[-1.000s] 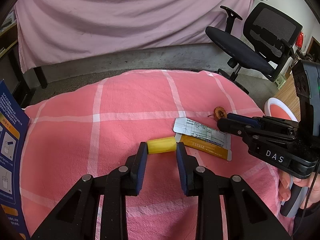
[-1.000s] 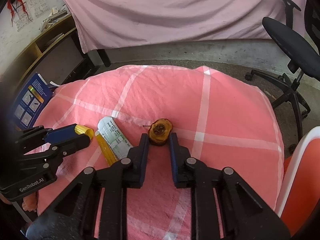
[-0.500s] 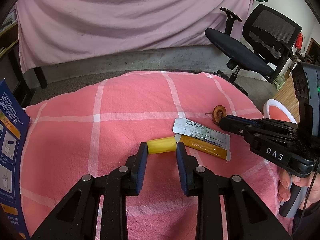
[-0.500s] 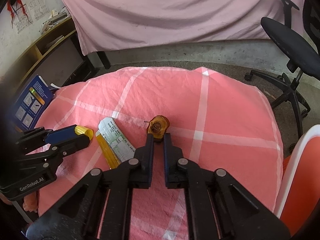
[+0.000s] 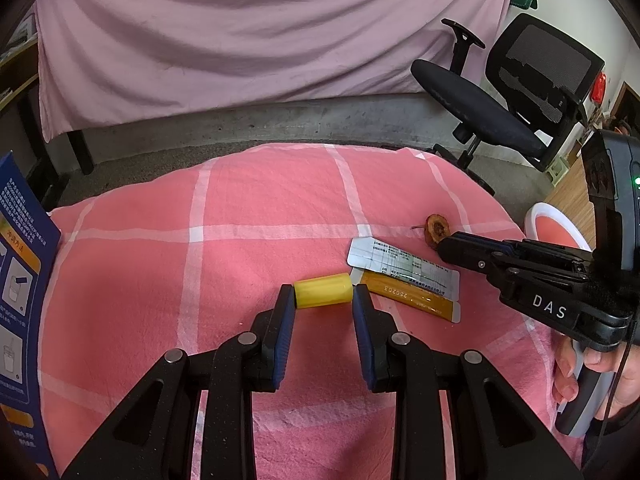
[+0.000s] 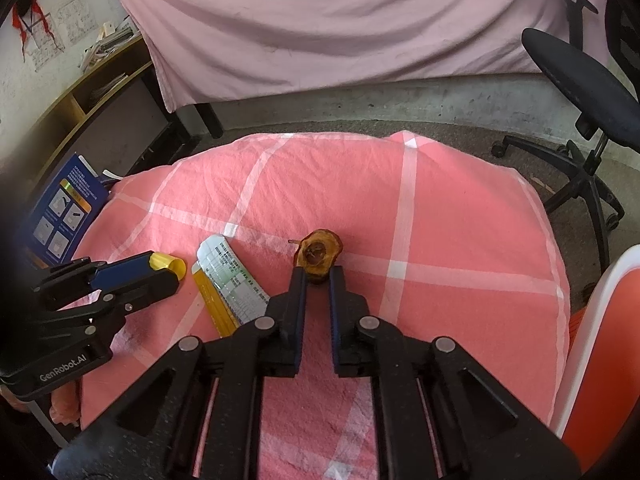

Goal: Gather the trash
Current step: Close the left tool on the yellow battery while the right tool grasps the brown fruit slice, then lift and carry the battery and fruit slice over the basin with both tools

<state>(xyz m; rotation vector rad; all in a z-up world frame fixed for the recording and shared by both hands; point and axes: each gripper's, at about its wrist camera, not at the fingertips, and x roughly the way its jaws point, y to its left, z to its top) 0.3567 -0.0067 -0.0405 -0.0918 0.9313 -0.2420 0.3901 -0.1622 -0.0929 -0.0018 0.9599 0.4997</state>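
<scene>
The right gripper (image 6: 318, 272) pinches the brown dried fruit (image 6: 318, 252); the left gripper's (image 5: 323, 298) jaws touch both ends of the yellow cap (image 5: 323, 295).

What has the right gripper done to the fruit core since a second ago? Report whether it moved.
Yes. The right gripper closed on the fruit core and tipped it up where it lay, beside the white stripe on the pink cloth.
</scene>
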